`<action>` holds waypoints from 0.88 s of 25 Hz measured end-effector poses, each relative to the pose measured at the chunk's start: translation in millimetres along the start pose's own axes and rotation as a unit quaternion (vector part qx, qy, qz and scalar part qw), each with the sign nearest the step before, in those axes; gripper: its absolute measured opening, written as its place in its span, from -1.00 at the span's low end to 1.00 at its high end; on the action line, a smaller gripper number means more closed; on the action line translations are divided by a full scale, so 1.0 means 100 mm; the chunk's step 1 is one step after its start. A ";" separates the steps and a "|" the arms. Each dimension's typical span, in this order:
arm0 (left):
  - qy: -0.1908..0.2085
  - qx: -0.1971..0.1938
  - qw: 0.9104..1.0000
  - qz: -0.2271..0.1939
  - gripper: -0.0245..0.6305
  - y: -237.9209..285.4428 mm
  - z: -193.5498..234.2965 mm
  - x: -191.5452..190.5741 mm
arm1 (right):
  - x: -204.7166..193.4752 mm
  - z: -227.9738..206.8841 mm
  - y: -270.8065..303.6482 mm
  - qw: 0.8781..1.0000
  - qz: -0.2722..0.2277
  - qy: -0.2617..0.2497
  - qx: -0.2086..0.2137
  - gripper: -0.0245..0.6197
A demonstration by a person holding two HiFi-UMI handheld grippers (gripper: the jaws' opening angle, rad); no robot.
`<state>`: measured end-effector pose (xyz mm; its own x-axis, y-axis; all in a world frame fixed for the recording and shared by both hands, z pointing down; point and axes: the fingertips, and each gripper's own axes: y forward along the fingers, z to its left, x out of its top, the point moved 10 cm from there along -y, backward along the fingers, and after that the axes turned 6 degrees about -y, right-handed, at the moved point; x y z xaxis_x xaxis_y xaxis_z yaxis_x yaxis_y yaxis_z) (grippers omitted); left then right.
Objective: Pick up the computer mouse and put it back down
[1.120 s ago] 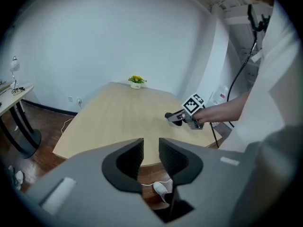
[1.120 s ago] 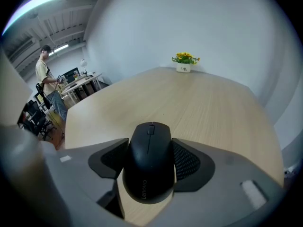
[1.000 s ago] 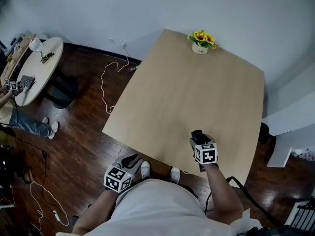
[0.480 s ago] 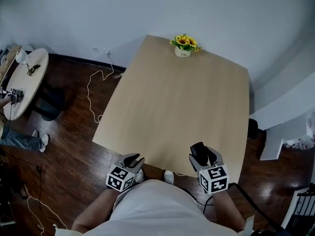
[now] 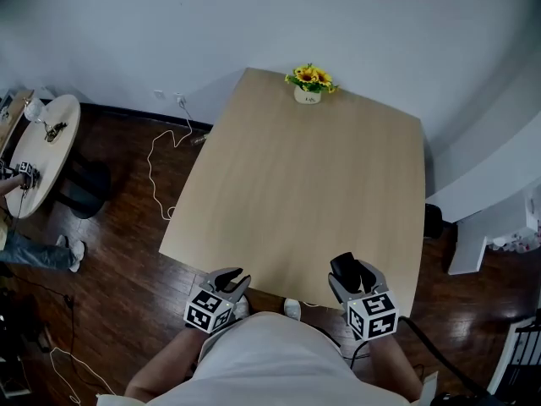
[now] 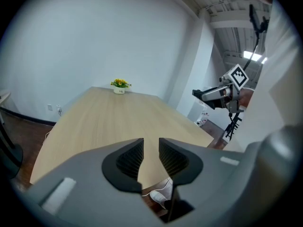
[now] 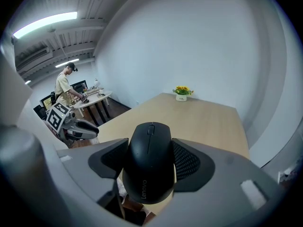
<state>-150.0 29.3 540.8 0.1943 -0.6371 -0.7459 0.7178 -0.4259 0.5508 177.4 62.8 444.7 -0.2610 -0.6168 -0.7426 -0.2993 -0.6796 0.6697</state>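
Pale wooden table (image 5: 313,176) stretches ahead of both tongs. Right gripper (image 5: 353,274) clamps black computer mouse (image 7: 150,164), apparently lifted at near edge. Left gripper (image 6: 151,156) narrowly parted, empty. Next, likely: lower forward onto tabletop, release.

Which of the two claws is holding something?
The right claw, gripping the black plastic computer mouse; the left claw is empty.

Brand name "Lenovo" in grey lettering on the rear of the black computer mouse (image 7: 150,162)
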 end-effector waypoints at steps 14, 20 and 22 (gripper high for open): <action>-0.001 0.017 1.000 -0.006 -0.70 -0.03 0.08 0.03 | 0.19 0.07 -0.06 1.000 -0.023 -0.017 0.011 -0.02; -0.002 0.015 1.000 -0.015 -0.70 -0.03 0.09 0.05 | 0.21 0.08 -0.04 1.000 -0.022 -0.014 0.011 -0.02; -0.012 0.016 1.000 -0.019 -0.68 -0.04 0.10 0.05 | 0.20 0.08 -0.04 1.000 -0.023 -0.012 0.010 -0.02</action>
<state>-158.2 21.7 538.7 0.1500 -0.6356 -0.7573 0.7027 -0.4703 0.5339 165.8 56.5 427.0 -0.2686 -0.5746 -0.7731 -0.3291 -0.6995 0.6343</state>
